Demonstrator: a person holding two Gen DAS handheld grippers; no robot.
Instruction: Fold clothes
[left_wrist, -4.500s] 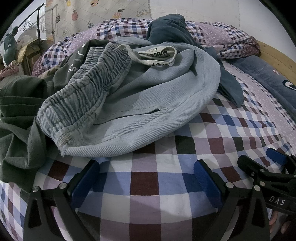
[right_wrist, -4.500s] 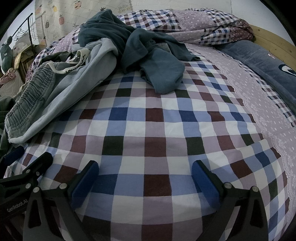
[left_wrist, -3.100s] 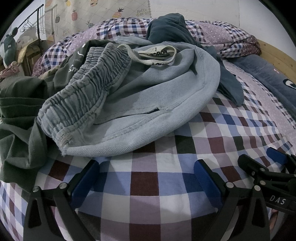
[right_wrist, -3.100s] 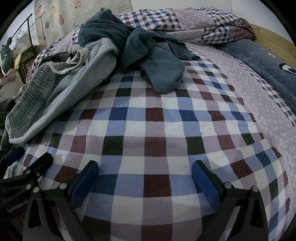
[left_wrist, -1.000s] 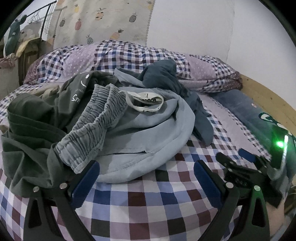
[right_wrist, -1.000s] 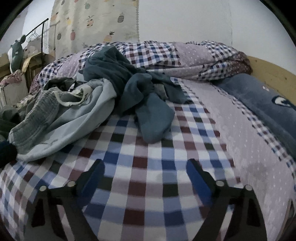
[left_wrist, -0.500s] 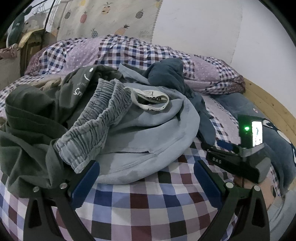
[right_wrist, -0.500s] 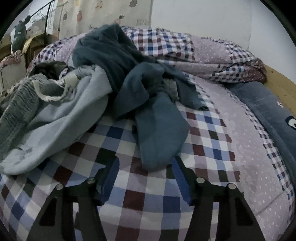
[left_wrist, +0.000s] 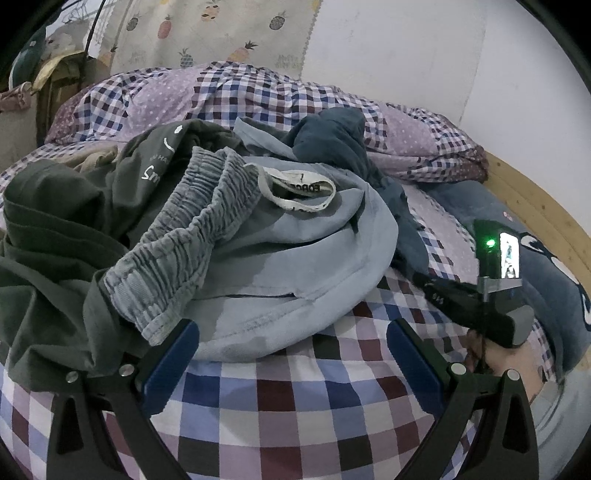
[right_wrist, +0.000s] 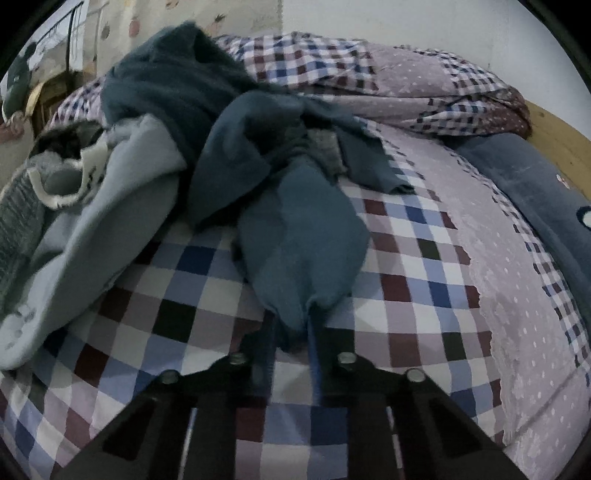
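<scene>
A heap of clothes lies on the checked bed sheet (left_wrist: 295, 406). Light blue-grey trousers (left_wrist: 295, 258) with a gathered waistband sit in front, a dark green garment (left_wrist: 48, 229) lies to their left, and a dark teal garment (left_wrist: 332, 144) lies behind. My left gripper (left_wrist: 291, 354) is open just short of the trousers' hem, nothing between its fingers. In the right wrist view the teal garment (right_wrist: 295, 240) trails a loose end toward me. My right gripper (right_wrist: 291, 343) has its jaws closing, and that end is pinched between them. The light blue-grey trousers (right_wrist: 92, 229) lie to its left.
A crumpled checked and dotted quilt (left_wrist: 258, 92) fills the head of the bed. A dark blue blanket (left_wrist: 554, 288) lies along the right side by the wooden bed frame (left_wrist: 535, 210). A pineapple-print curtain (left_wrist: 221, 33) hangs behind. A hand (left_wrist: 502, 362) holds the right gripper's handle.
The right gripper moved forward and down to the teal garment's loose end, and its jaws went from wide apart to nearly together around the cloth. The left gripper stayed about where it was.
</scene>
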